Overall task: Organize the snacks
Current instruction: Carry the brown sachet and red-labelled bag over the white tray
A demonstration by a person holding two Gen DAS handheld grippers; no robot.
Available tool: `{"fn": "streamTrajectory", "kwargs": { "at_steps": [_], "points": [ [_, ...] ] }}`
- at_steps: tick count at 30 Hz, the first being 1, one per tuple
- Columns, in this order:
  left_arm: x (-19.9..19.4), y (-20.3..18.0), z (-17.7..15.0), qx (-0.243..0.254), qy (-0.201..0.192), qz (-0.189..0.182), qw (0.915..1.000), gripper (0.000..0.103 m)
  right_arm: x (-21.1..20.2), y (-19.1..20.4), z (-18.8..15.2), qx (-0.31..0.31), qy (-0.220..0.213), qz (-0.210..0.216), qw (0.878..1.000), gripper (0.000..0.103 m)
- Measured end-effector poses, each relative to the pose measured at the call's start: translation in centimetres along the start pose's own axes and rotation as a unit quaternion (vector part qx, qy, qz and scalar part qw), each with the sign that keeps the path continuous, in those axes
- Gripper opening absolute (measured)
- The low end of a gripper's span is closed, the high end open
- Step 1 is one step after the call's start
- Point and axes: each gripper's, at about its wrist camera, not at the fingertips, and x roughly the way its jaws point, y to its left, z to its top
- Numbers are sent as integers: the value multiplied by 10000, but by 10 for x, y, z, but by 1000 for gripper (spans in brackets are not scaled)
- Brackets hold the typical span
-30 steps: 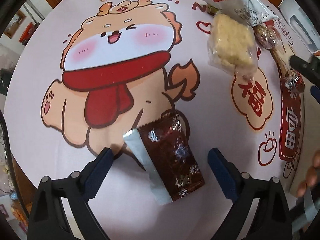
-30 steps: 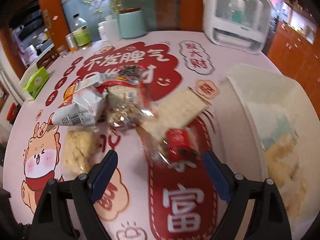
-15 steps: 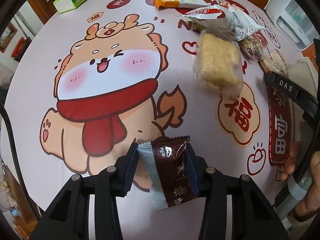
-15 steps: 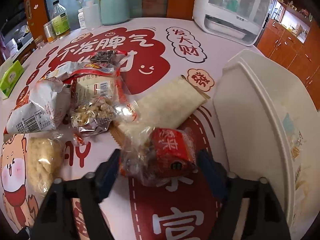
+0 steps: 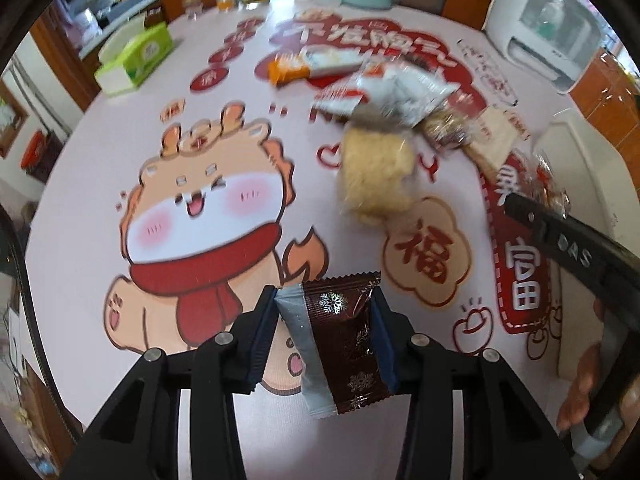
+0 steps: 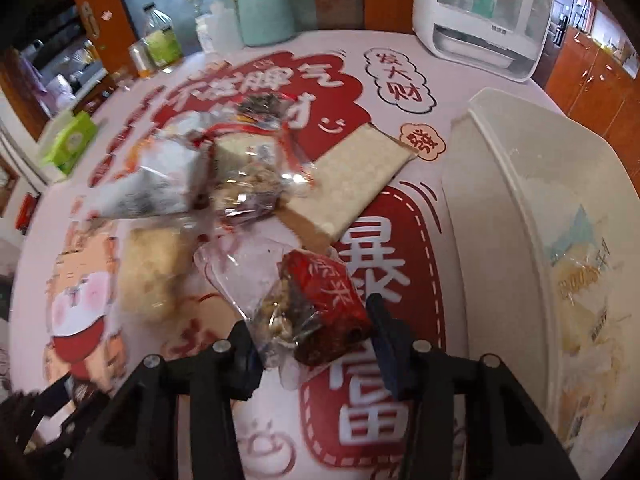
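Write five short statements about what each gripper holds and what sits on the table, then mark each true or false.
1. The left gripper is shut on the brown snowflake packet. True.
2. The right gripper is open with nothing between its jaws. False: it is shut on the red and clear snack bag.
3. A green tissue box sits near the far left edge of the table. True.
4. The white bin holds no snacks. False: at least one pale packet shows inside it.
5. The pale rice cake pack is clamped in the left jaws. False: it lies on the table, apart from them.
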Motion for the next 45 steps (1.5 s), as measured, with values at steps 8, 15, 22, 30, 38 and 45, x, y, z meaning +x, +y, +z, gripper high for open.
{"fn": "streamTrajectory", "kwargs": {
  "at_steps": [8,15,22,30,38,45],
  "points": [
    [-55,-14,7,158,-561,-177,9981,43,-76,-3,-11,-125,-585,489,9970,47],
    [-103,-45,20,296,-956,-736,9923,43,-143,-23,-17,-209,-1272,495,9904,47],
    [-149,-108,26,816,-1410,-1171,9797,43,-194,-67,-21,-52,-1860,223,9823,47],
    [-180,-188,32,1315,-1775,-1561,9627,43,-235,-135,-23,258,-2300,-215,9726,48],
    [-193,-248,43,1665,-2075,-1470,9527,43,-252,-185,-15,372,-2444,-483,9677,49],
    [-192,-281,54,1904,-2134,-1243,9501,43,-252,-209,-4,448,-2500,-521,9658,51]
  ]
}}
